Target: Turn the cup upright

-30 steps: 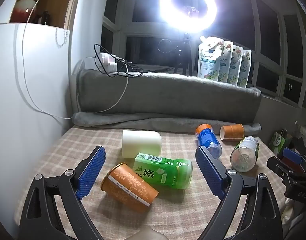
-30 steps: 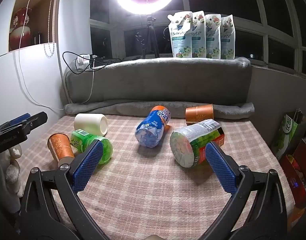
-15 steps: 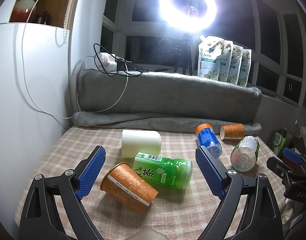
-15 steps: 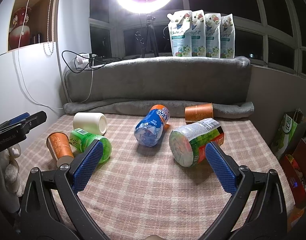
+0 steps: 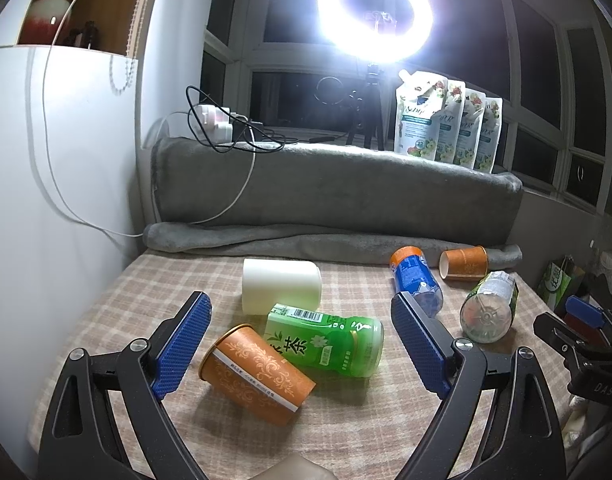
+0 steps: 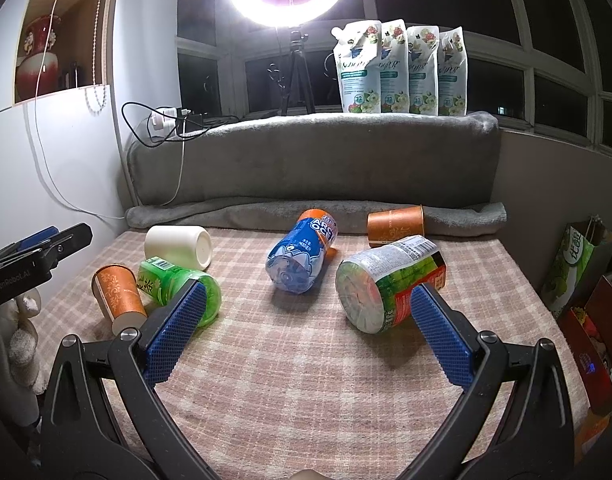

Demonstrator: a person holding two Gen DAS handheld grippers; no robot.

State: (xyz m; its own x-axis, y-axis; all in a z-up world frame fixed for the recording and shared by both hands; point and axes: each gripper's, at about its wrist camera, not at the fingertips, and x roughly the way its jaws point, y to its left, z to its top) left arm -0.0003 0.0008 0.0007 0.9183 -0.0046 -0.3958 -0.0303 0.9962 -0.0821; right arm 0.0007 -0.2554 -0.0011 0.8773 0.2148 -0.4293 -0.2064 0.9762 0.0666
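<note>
An orange paper cup (image 5: 258, 370) lies on its side on the checked cloth, mouth toward the left, against a green tea bottle (image 5: 325, 340). It also shows in the right wrist view (image 6: 118, 296). My left gripper (image 5: 302, 344) is open and empty, its blue pads on either side of this cup, a little short of it. A white cup (image 5: 282, 286) lies on its side behind. A second orange cup (image 6: 395, 226) lies on its side at the back. My right gripper (image 6: 306, 332) is open and empty above the cloth's middle.
A blue-label bottle (image 6: 304, 256) and a clear bottle with a green and red label (image 6: 385, 288) lie on their sides. A grey blanket-covered ledge (image 6: 313, 160) backs the table. A white wall (image 5: 46, 200) stands at left. Bags (image 6: 577, 264) sit beyond the right edge.
The left gripper has edged slightly toward the near orange cup. The objects lie as before, and both grippers stay open.
</note>
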